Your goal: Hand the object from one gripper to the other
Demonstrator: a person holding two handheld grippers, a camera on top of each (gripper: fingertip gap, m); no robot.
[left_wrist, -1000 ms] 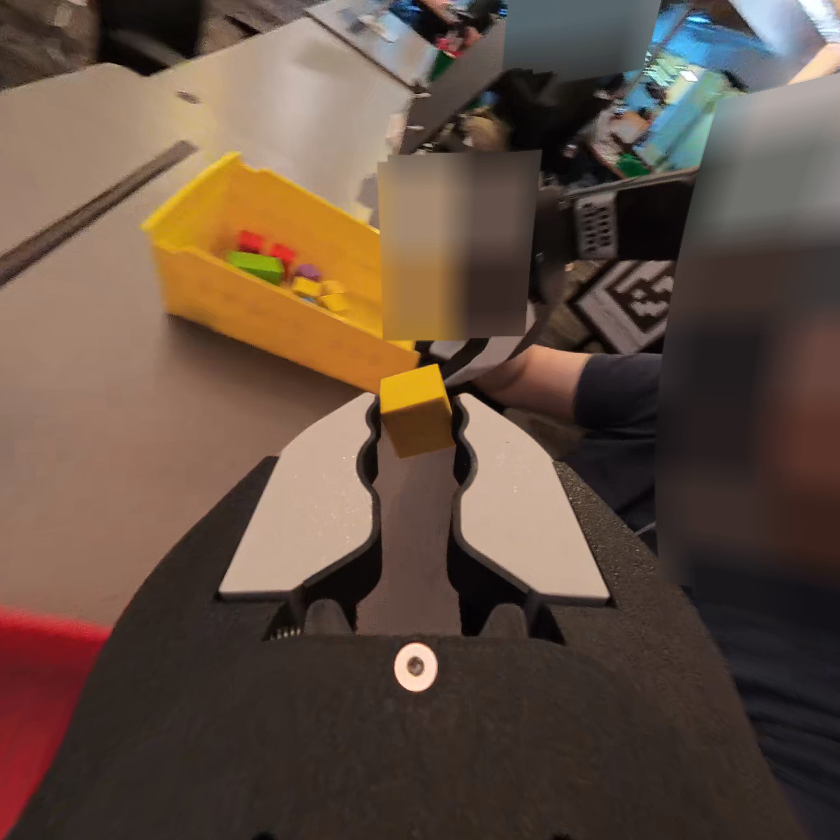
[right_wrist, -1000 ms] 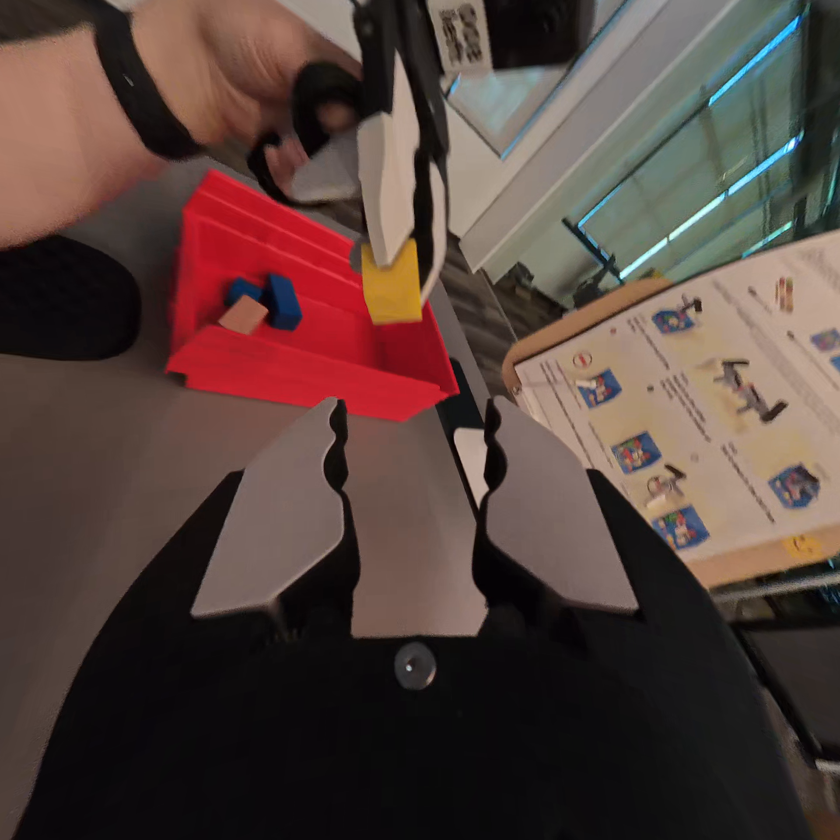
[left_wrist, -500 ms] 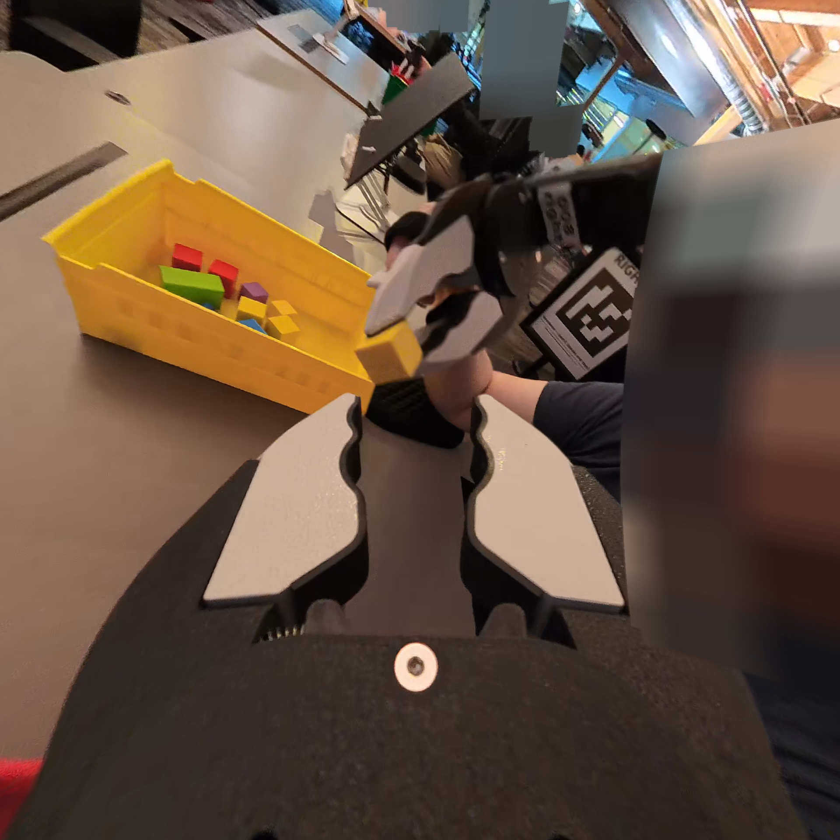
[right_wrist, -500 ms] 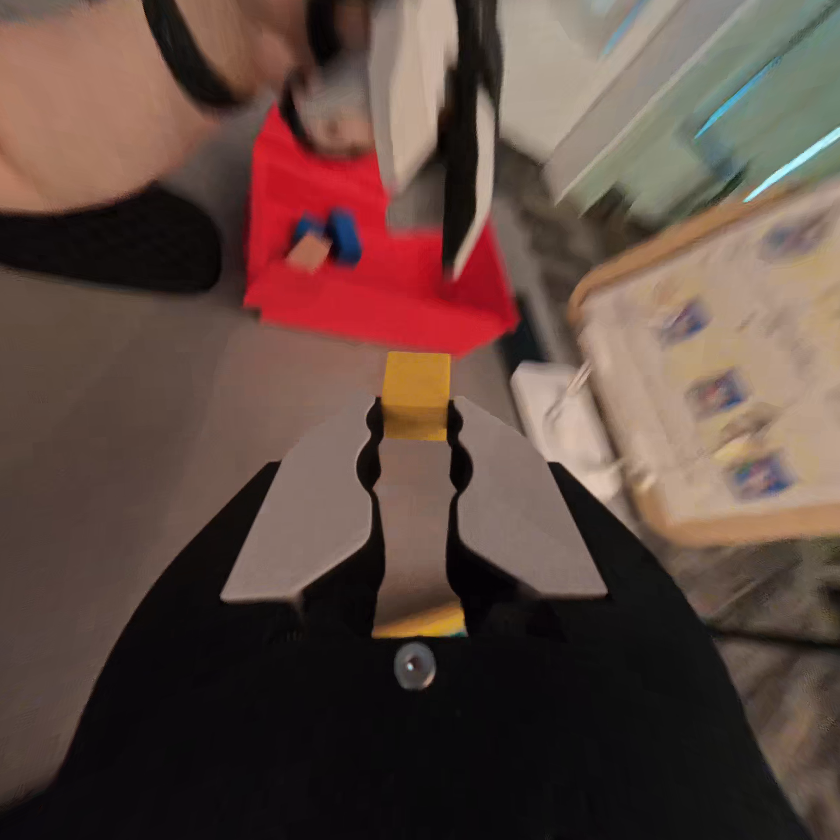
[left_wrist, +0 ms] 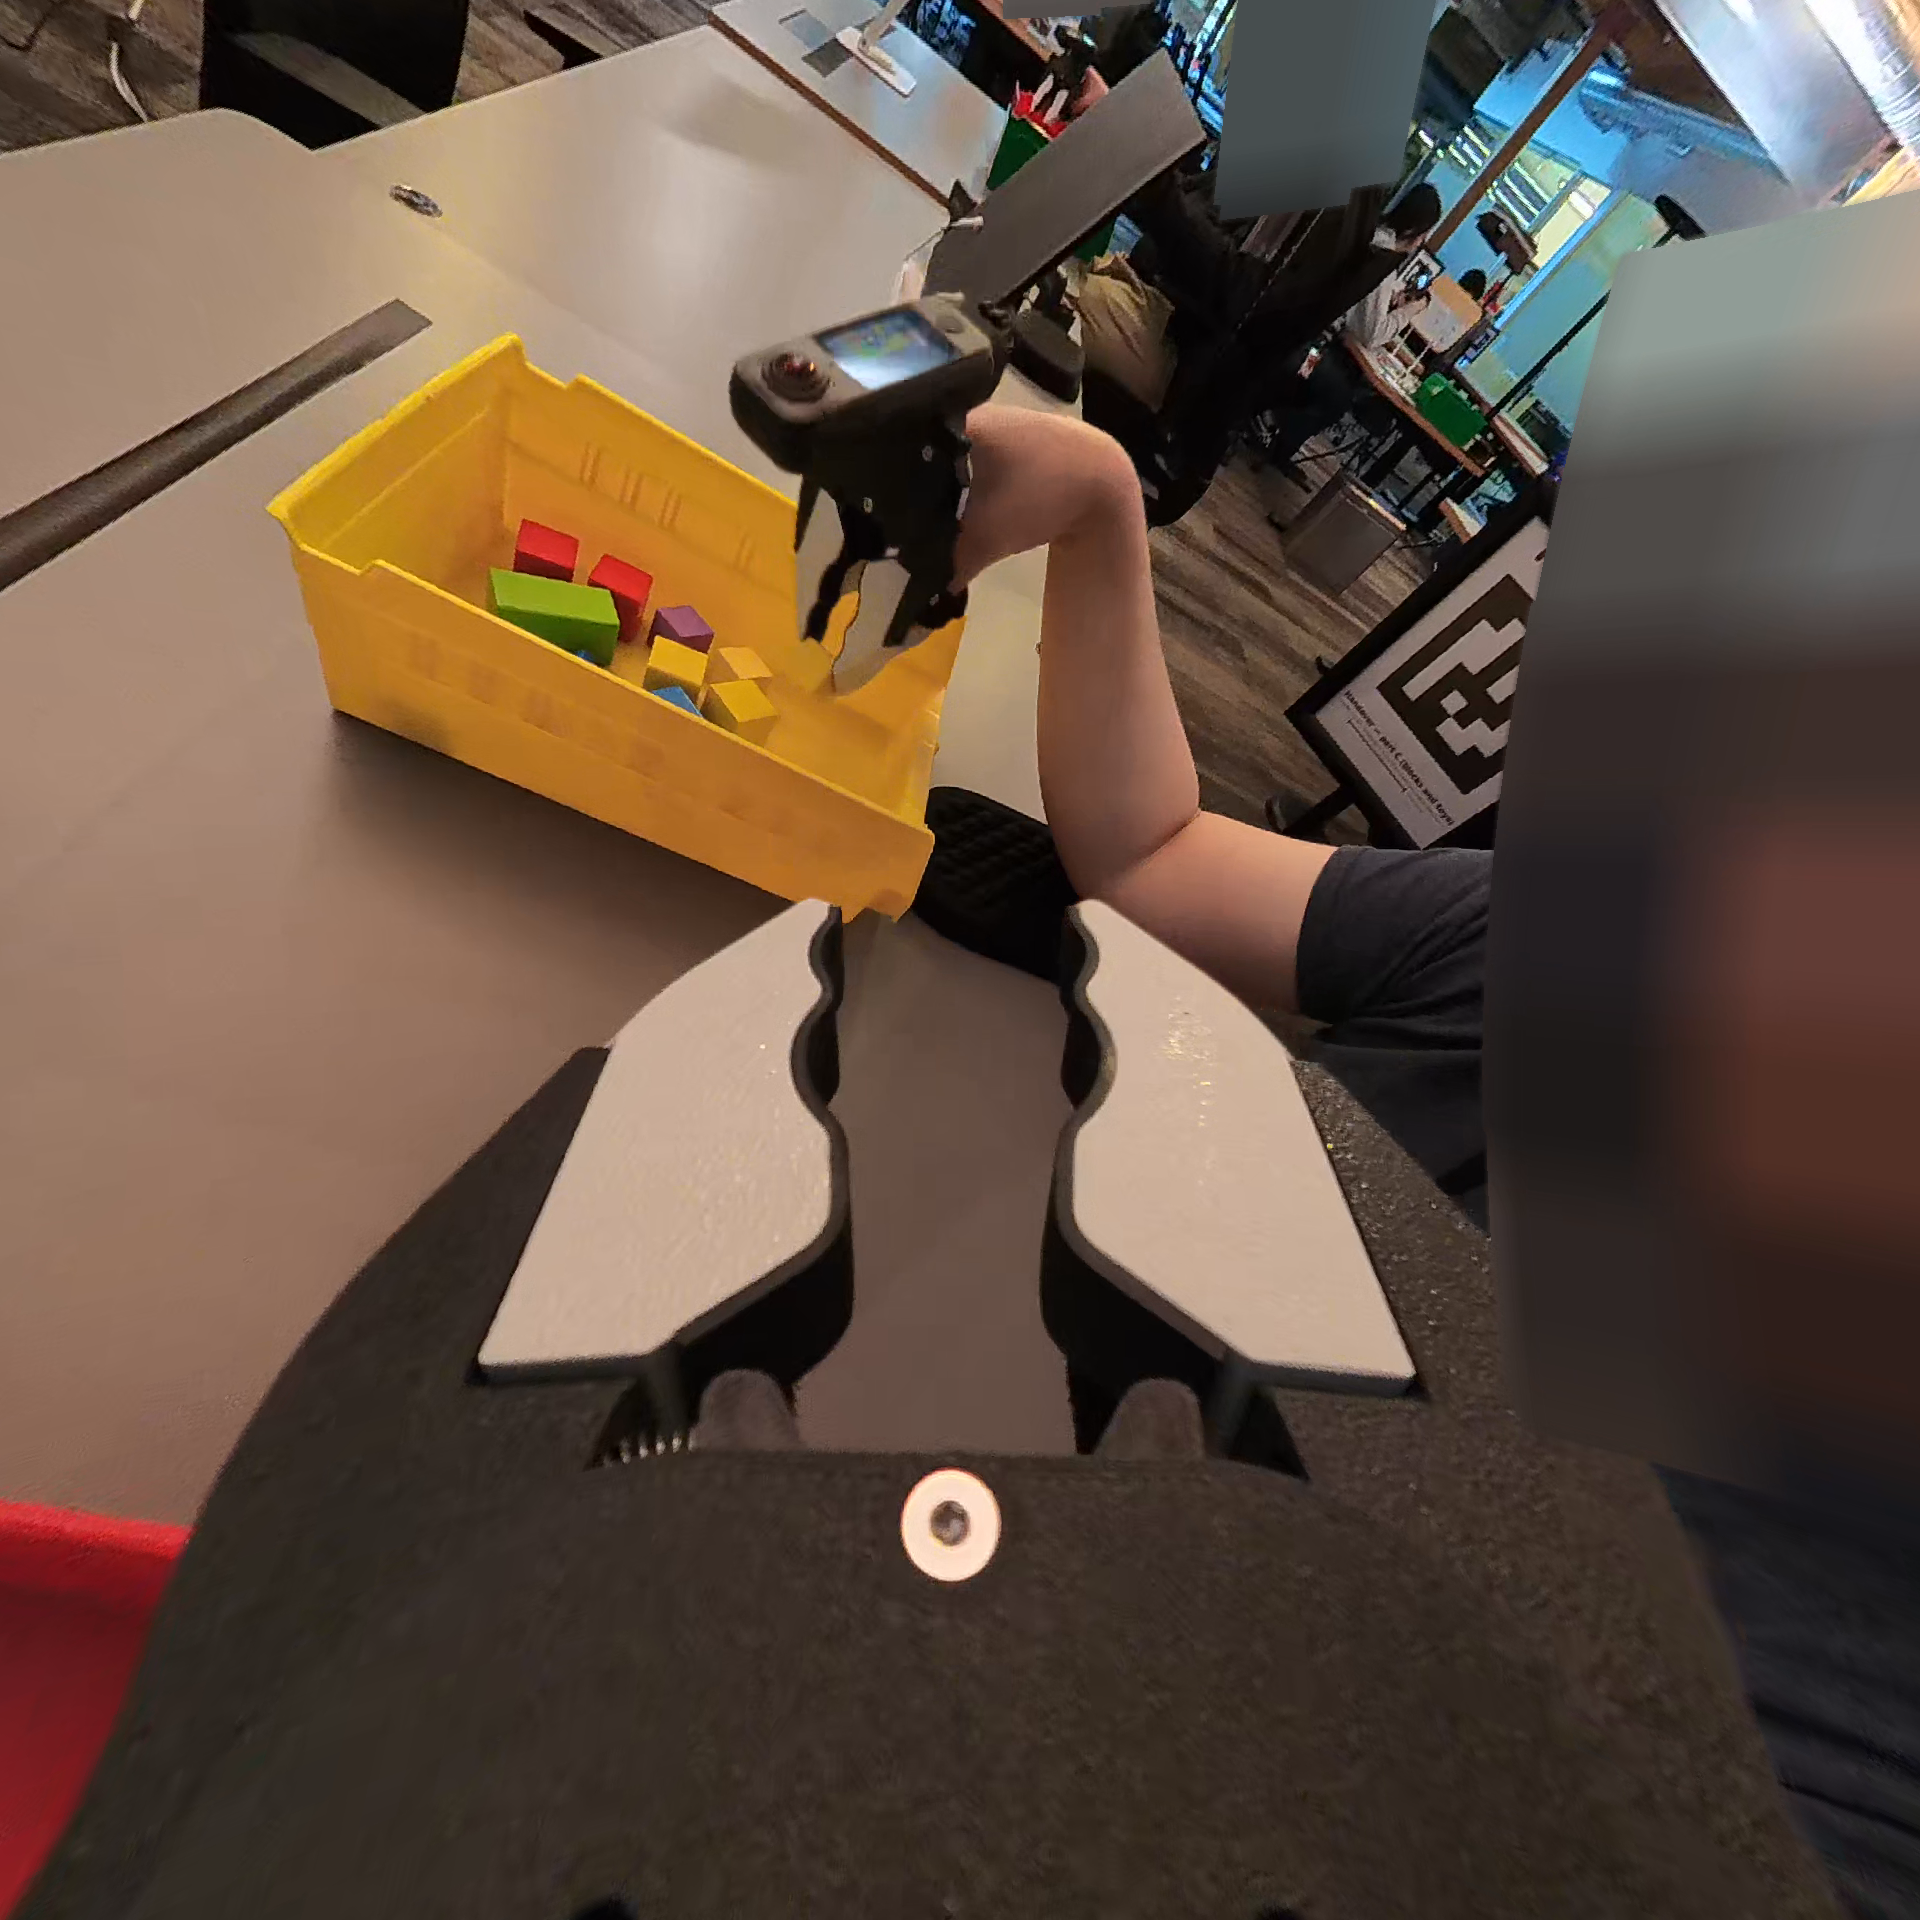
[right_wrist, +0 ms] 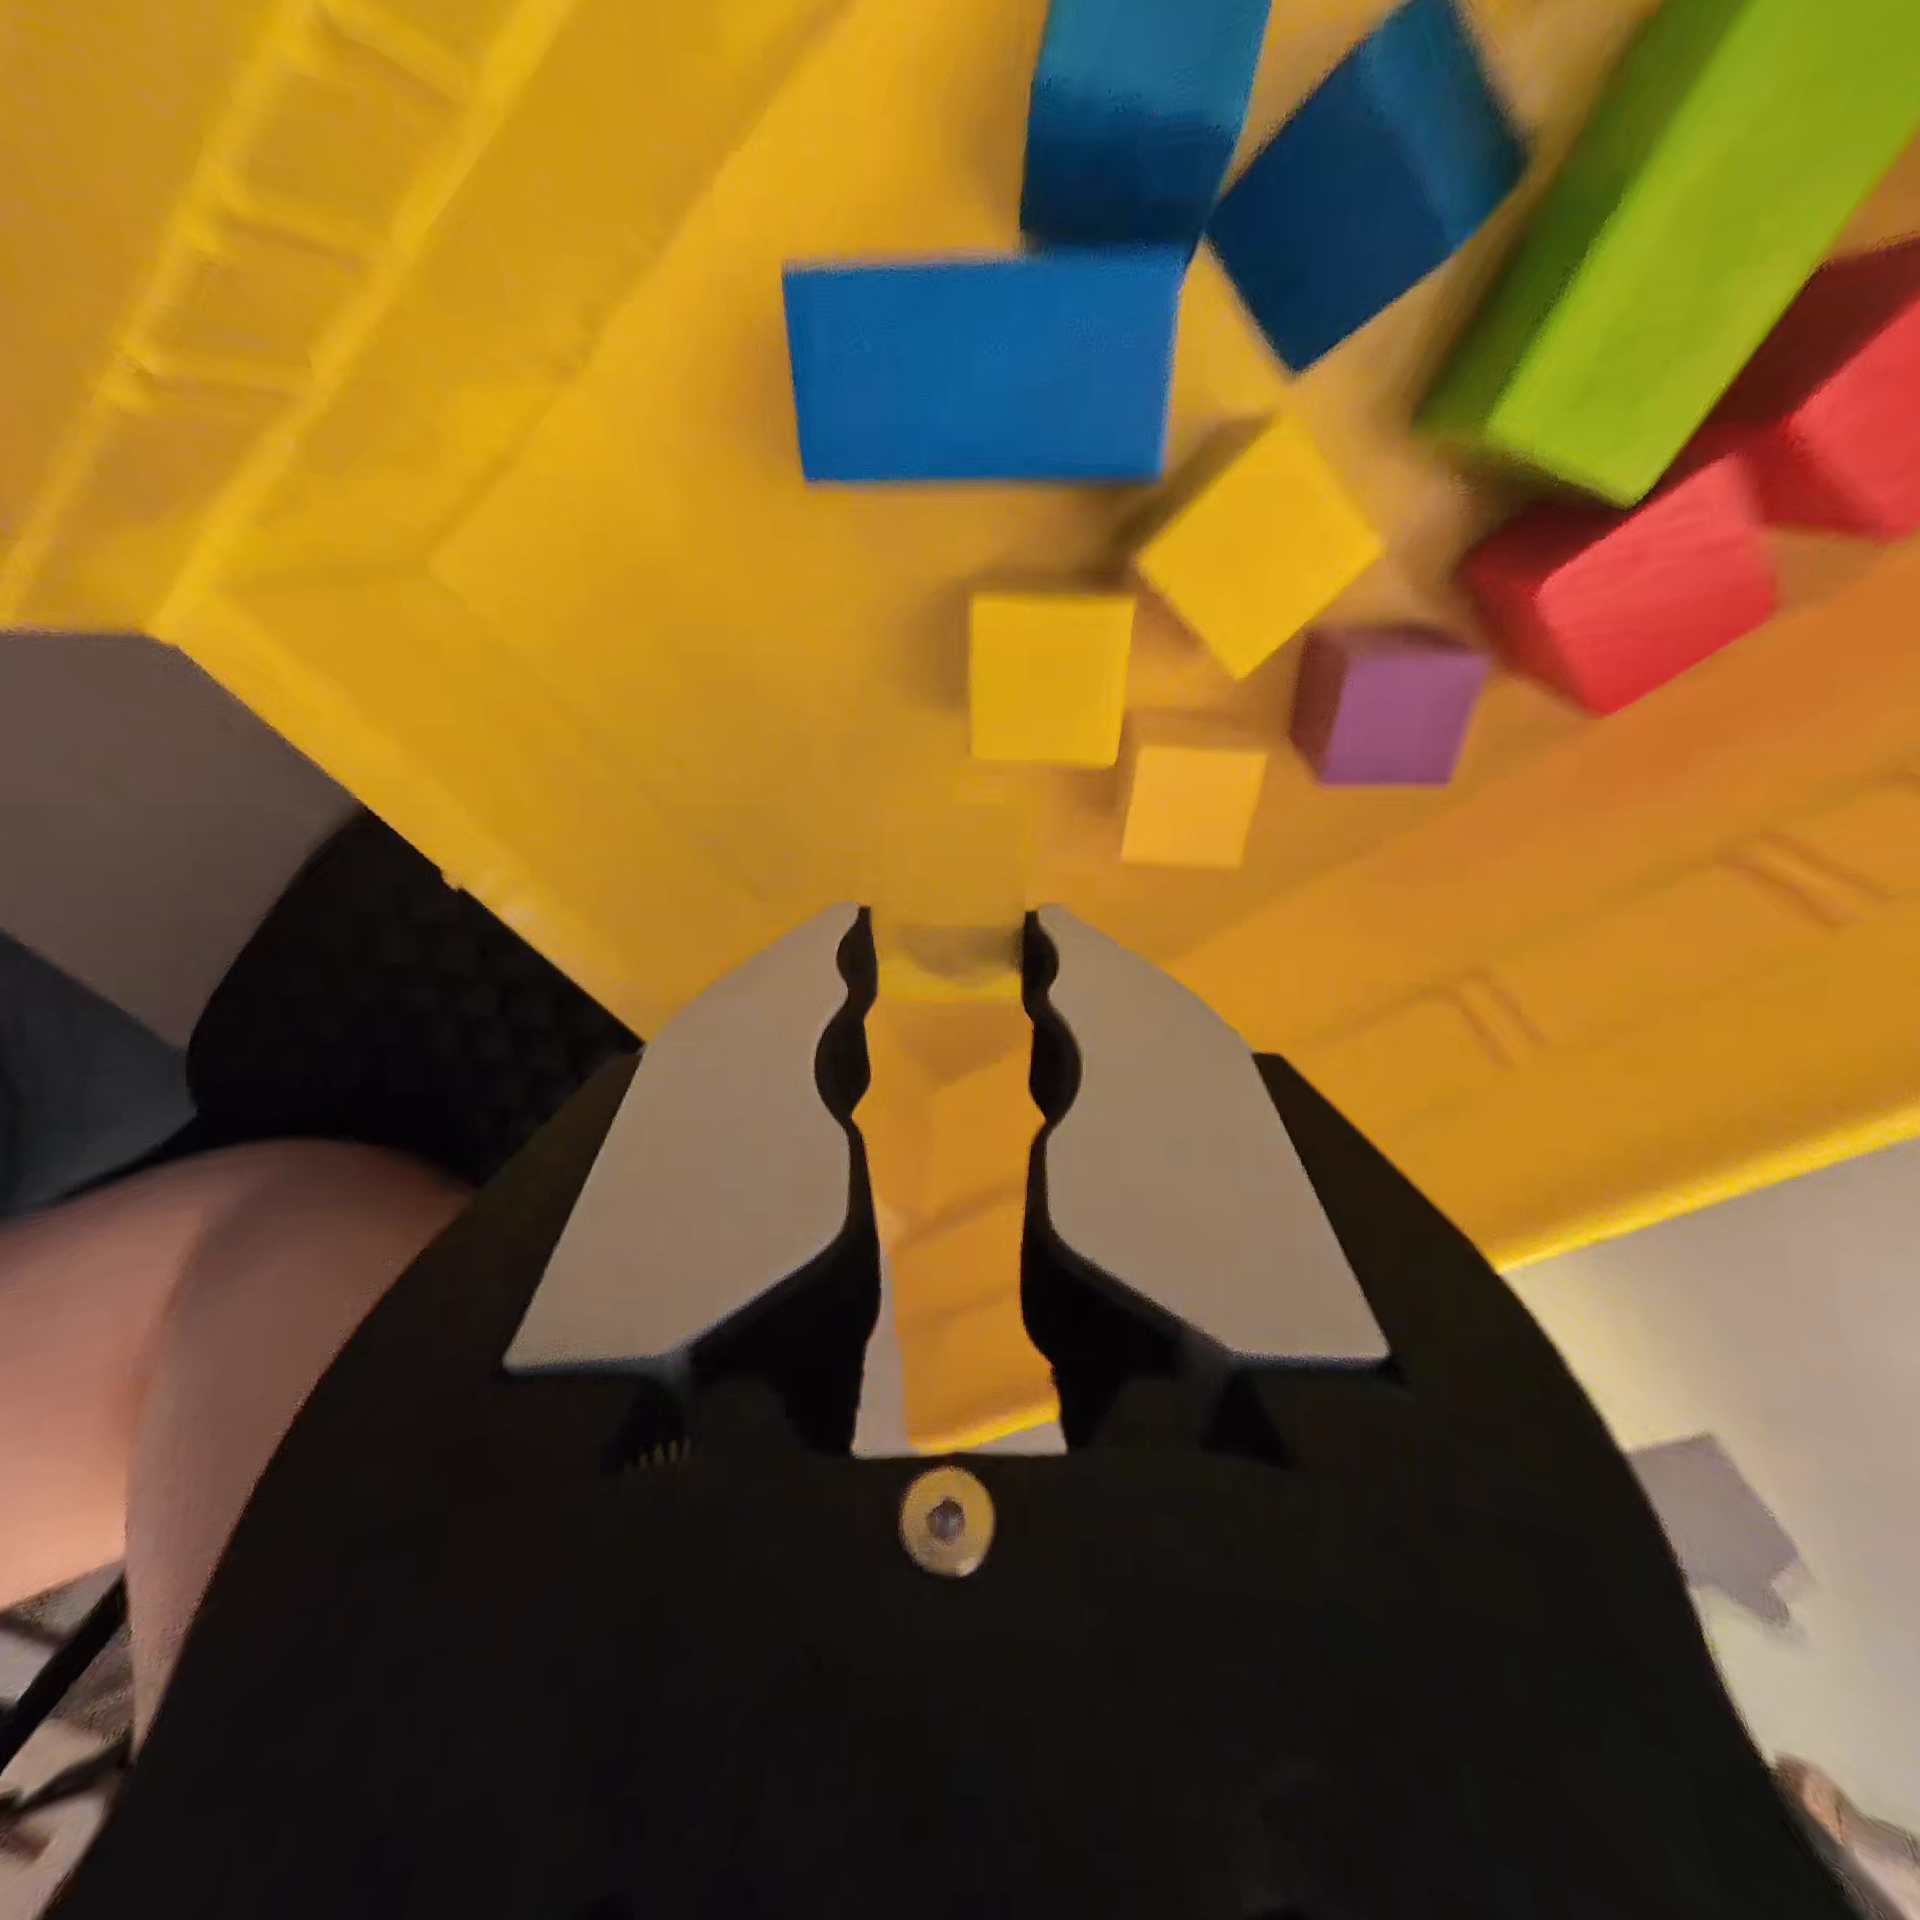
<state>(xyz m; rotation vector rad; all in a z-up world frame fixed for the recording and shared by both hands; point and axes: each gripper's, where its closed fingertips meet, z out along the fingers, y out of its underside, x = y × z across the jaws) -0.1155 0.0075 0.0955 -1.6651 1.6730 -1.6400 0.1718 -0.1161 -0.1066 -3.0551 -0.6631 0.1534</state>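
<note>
My right gripper (right_wrist: 948, 920) points down into the yellow bin (right_wrist: 416, 416). Its fingers stand narrowly apart, shut on a small yellow block (right_wrist: 948, 961) at the tips; the block is blurred against the bin floor. The left wrist view shows the same gripper (left_wrist: 847, 649) hanging over the near right part of the yellow bin (left_wrist: 623, 748). My left gripper (left_wrist: 951, 920) is open and empty. It is held above the grey table (left_wrist: 260, 987), short of the bin's near corner.
The bin holds several loose blocks: blue (right_wrist: 982, 364), green (right_wrist: 1683, 239), red (right_wrist: 1621, 582), purple (right_wrist: 1387, 707) and yellow (right_wrist: 1049, 675). A person's forearm (left_wrist: 1112, 707) rests on a black pad (left_wrist: 987, 883) beside the bin. A red bin's corner (left_wrist: 62, 1662) shows at lower left.
The yellow block went from my left gripper to my right one. The left opened and drew back; the right carried the block from beside the red bin down into the yellow bin.
</note>
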